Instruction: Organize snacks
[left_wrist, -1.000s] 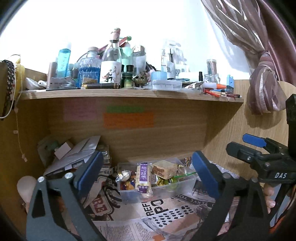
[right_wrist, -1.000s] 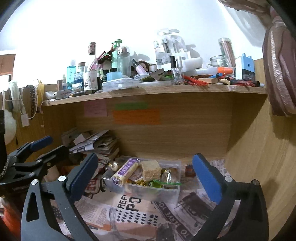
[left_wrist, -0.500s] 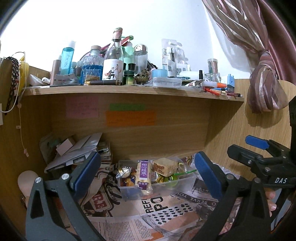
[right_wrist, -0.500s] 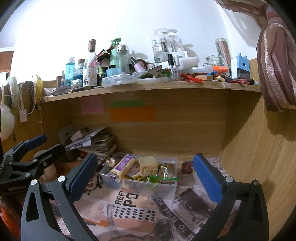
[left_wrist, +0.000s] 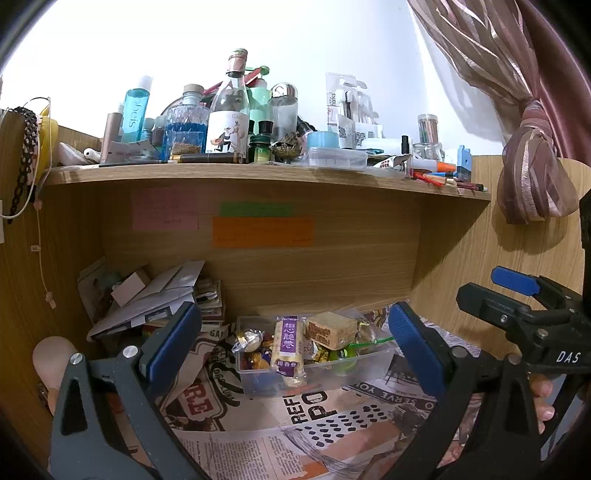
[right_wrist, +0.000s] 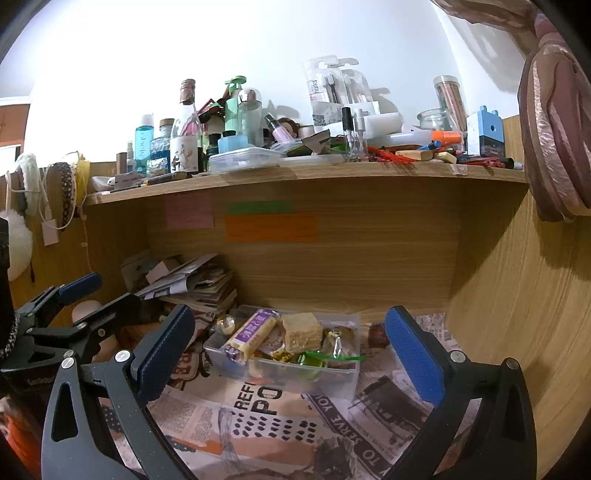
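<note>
A clear plastic box (left_wrist: 373, 363) (right_wrist: 332, 380) full of snacks stands on newspaper at the back of the wooden nook. In it lie a purple-labelled wafer pack (left_wrist: 290, 349) (right_wrist: 253, 332), a tan square cake (left_wrist: 330, 328) (right_wrist: 301, 331) and several small wrapped sweets. My left gripper (left_wrist: 293, 345) is open and empty, short of the box. My right gripper (right_wrist: 288, 350) is open and empty, also short of the box. Each gripper shows at the edge of the other's view.
A pile of papers and envelopes (left_wrist: 155, 295) (right_wrist: 195, 284) fills the nook's back left corner. The shelf (left_wrist: 258, 171) above holds many bottles and jars. A tied curtain (left_wrist: 535, 177) hangs at the right. Newspaper (right_wrist: 280, 424) covers the floor of the nook.
Both grippers have drawn back and tilted up a little, so the box sits slightly lower and farther in both views. Both stay open and empty.
</note>
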